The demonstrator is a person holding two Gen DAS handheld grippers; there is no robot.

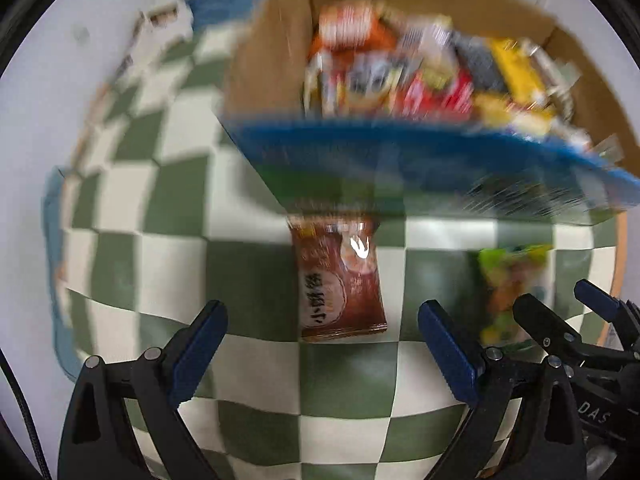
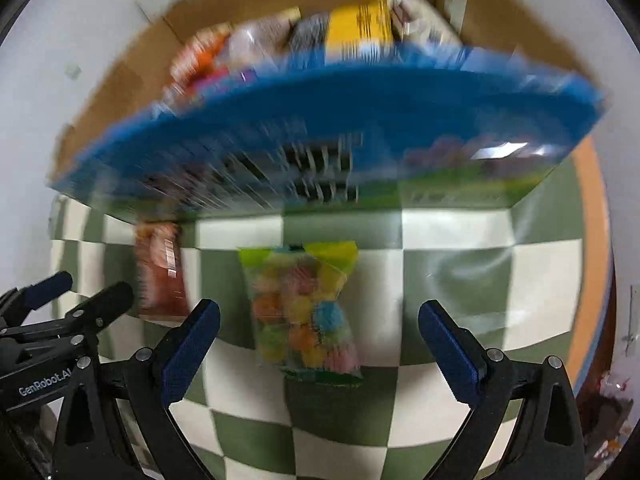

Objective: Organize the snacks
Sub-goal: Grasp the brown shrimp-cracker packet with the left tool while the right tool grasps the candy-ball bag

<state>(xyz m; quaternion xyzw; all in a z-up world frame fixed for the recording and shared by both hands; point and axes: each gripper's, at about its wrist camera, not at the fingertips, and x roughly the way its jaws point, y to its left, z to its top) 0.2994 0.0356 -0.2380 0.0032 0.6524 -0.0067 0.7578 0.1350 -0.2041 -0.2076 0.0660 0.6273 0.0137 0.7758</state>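
A brown snack packet [image 1: 340, 280] lies on the green-and-white checkered cloth [image 1: 200, 264], just ahead of my open, empty left gripper [image 1: 322, 328]. A clear bag of multicoloured candies [image 2: 306, 308] lies ahead of my open, empty right gripper [image 2: 318, 324], between its fingers. Behind both stands a cardboard box with a blue front [image 1: 400, 152], filled with several snack packets [image 1: 400, 68]. The candy bag also shows in the left wrist view [image 1: 512, 288], and the brown packet in the right wrist view [image 2: 160, 272]. Both views are motion-blurred.
The right gripper shows at the right edge of the left wrist view [image 1: 568, 316]; the left gripper shows at the left edge of the right wrist view [image 2: 76, 292]. The box [image 2: 320, 120] also fills the right view. An orange table edge [image 2: 588, 240] lies right.
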